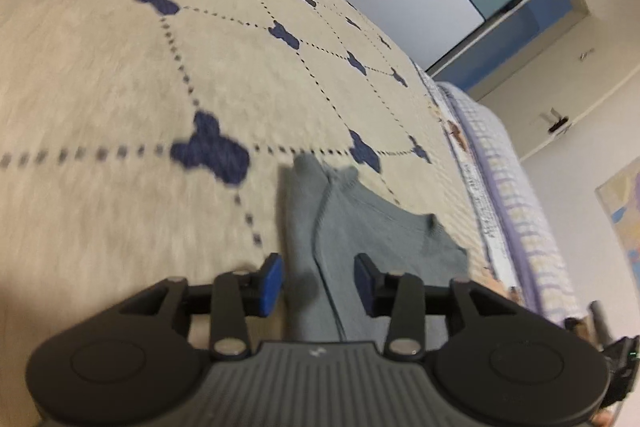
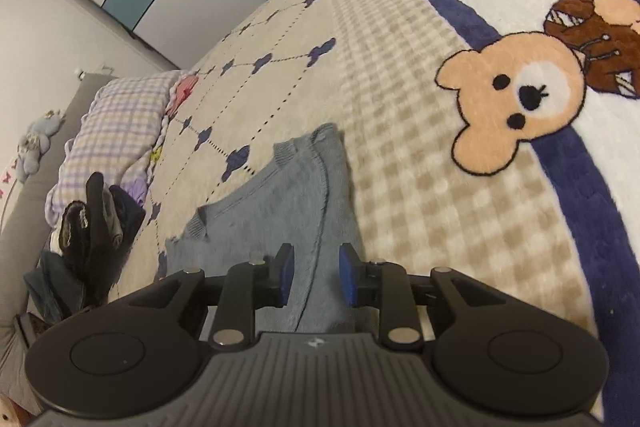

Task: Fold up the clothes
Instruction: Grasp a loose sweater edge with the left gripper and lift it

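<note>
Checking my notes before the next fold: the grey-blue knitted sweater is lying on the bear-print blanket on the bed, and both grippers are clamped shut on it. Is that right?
Not quite. The grey-blue knitted sweater does lie on the bear-print blanket, but neither gripper is clamped on it. The left wrist view shows the left gripper with its jaws apart, and the right wrist view shows the same for the right gripper; the pads press on nothing.
</note>
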Demonstrator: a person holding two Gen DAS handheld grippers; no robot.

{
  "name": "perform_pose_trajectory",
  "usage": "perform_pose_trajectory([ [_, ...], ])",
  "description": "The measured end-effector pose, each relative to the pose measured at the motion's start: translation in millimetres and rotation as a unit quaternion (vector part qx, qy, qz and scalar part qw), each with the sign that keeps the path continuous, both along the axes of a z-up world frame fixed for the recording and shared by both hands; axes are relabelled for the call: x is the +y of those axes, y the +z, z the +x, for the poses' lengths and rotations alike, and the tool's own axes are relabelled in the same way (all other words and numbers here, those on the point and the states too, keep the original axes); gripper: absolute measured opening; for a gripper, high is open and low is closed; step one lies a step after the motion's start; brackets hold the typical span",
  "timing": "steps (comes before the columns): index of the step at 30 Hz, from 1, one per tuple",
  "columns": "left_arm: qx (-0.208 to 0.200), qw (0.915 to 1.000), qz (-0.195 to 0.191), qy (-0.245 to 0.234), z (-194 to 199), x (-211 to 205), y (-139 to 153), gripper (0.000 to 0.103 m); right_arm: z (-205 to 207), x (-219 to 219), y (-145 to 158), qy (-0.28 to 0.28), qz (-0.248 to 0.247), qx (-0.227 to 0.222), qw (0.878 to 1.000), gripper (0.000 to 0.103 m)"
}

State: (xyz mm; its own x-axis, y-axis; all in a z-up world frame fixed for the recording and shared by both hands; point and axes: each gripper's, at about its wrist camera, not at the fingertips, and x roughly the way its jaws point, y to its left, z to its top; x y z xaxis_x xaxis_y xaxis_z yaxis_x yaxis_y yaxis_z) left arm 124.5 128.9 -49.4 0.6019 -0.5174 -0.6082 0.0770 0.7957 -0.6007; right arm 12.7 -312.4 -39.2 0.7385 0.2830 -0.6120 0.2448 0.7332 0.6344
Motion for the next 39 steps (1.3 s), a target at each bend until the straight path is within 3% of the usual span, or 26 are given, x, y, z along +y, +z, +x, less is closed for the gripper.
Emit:
perform_pose_trajectory([
  [3,-0.011,0.9996,0.026,-0.010,26.5,-5.7,-8.3,0.048,3.3,-3.5,-7.3,-0.001,0.011,0.010,1.000,0.030],
  [8,-0.023,0.9990,-0.001,-0.039,58.2,-8.9,-18.8,0.046,4.2,-4.7,-7.9,0.004,0.020,0.009,1.000,0.030],
  [10,-0.015,0.9983,-0.022,-0.052,66.7,-10.5,-24.3,0.032,5.1,-5.5,-7.4,0.005,0.026,0.005,1.000,0.030],
  [11,-0.007,0.9979,-0.031,-0.057,69.8,-11.8,-27.1,0.012,5.5,-6.0,-7.8,0.005,0.030,0.004,1.000,0.030],
  [12,-0.006,0.9975,-0.036,-0.061,70.7,-13.7,-28.1,0.007,5.8,-6.3,-8.2,0.004,0.033,0.003,0.999,0.030],
  [17,-0.075,0.9922,-0.032,-0.094,52.1,-26.7,-7.3,0.007,5.4,-9.2,-9.2,0.000,0.049,0.003,0.999,0.030],
  [23,-0.157,0.9749,-0.025,-0.156,7.5,-44.8,30.1,0.007,1.8,-9.9,-7.2,-0.005,0.067,0.002,0.998,0.030],
  [28,-0.194,0.9550,-0.022,-0.224,-41.0,-52.5,50.6,0.007,-7.7,-10.3,-3.6,-0.009,0.088,-0.002,0.996,0.030],
  [34,-0.208,0.9299,0.011,-0.303,-100.8,-55.4,58.1,0.007,-26.3,-15.7,3.4,-0.025,0.117,-0.003,0.993,0.033],
  [39,-0.183,0.9240,0.032,-0.334,-128.6,-51.5,41.5,0.007,-41.4,-21.6,8.7,-0.044,0.136,-0.005,0.990,0.036],
])
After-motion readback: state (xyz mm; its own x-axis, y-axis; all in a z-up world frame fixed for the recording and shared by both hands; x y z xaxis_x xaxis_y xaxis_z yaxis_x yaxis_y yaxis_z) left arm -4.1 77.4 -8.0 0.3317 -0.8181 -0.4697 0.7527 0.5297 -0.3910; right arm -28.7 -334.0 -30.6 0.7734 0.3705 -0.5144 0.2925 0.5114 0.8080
